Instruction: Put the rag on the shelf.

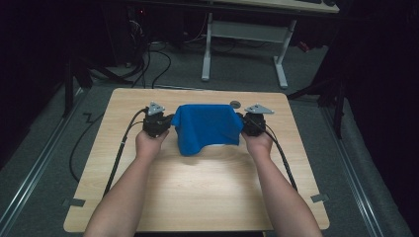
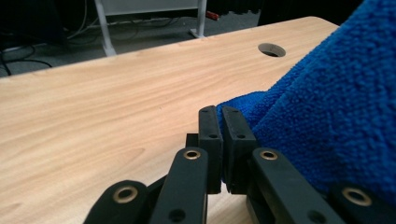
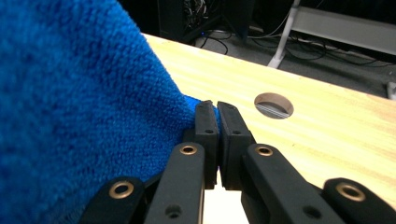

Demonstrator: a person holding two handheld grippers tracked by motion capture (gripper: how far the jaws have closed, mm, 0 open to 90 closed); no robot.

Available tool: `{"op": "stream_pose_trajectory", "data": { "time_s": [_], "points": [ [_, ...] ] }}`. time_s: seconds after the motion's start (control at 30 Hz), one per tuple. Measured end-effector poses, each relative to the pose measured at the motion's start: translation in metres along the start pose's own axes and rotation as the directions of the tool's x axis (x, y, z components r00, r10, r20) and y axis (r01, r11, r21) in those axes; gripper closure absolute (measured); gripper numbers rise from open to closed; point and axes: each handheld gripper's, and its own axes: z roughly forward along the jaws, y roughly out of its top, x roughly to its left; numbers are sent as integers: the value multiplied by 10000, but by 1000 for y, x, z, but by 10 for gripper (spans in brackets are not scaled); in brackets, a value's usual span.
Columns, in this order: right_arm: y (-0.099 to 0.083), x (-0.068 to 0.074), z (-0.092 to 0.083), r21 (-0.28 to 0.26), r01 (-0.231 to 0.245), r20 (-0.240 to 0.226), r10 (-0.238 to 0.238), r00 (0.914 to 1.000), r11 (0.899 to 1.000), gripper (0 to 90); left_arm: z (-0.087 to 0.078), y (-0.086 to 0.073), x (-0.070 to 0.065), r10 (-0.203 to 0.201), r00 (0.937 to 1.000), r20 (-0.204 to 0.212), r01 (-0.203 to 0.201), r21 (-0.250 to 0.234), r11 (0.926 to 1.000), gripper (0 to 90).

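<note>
A blue terry towel [image 1: 206, 126] hangs stretched between my two grippers over the middle of the wooden table [image 1: 197, 192]; its lower edge droops to the tabletop at the front left. My left gripper [image 1: 170, 121] is shut on the towel's left corner. In the left gripper view its jaws [image 2: 219, 116] pinch the cloth edge [image 2: 327, 102], which fills the right side. My right gripper [image 1: 241, 121] is shut on the right corner. In the right gripper view the jaws [image 3: 215, 112] clamp the towel [image 3: 79, 116] on the left.
A round cable hole [image 1: 234, 103] sits in the table near its far edge, behind the towel. Cables trail from both grippers toward the table's front. Beyond the table stand a white desk frame [image 1: 244, 37] and floor cables.
</note>
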Motion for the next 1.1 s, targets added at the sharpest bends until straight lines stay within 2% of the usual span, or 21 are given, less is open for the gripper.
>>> {"op": "stream_pose_trajectory", "data": {
  "time_s": [0.23, 0.57, 0.9, 0.97, 1.1],
  "points": [
    [-10, 0, 2, 236, -22, -29, 23, 10000, 9997, 885, 8, -12, -1, -232, 9995, 193, 224, 411, 9989, 873],
    [-18, 1, 6, 339, -114, -120, 118, 9999, 9994, 884, 12, -20, -4, -379, 9988, 325, 364, 457, 9983, 870],
    [-28, 0, 14, 628, -298, -207, 312, 9993, 9976, 882, 10, -25, -3, -453, 9986, 270, 439, 496, 9978, 861],
    [-29, 0, 14, 575, -334, -240, 349, 9991, 9978, 870, 9, -24, -2, -564, 9982, 179, 554, 493, 9972, 825],
    [-26, -1, 12, 516, -474, -219, 486, 9986, 9975, 760, 8, -24, 0, -715, 9974, -21, 715, 535, 9960, 678]
  ]
}}
